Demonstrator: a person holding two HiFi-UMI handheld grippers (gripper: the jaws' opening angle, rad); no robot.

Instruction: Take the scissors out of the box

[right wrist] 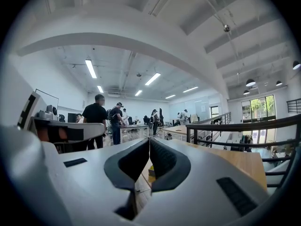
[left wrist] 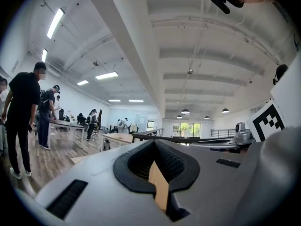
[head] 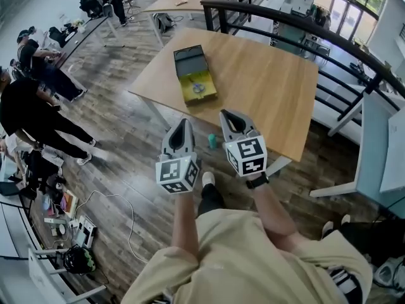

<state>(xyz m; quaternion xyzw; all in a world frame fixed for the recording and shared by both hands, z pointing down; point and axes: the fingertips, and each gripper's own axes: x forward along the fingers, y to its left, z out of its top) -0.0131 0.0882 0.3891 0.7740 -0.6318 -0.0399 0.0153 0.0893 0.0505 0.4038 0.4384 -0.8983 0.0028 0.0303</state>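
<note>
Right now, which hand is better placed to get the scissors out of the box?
Probably the left. The left tongs point almost straight at the box holding the scissors, while the right tongs sit further off to its side. Both are shut and empty.

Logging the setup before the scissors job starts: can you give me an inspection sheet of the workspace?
Surface: wooden table, only the box on it.
Job's things: open box toward the table's left side; scissors lying inside it.
Clutter: small teal object on the floor by the table.
Grippers: left gripper and right gripper both shut, empty, short of the table.
Cables: white cable looped on the floor.
Surroundings: dark railing behind the table; people standing at left.
</note>
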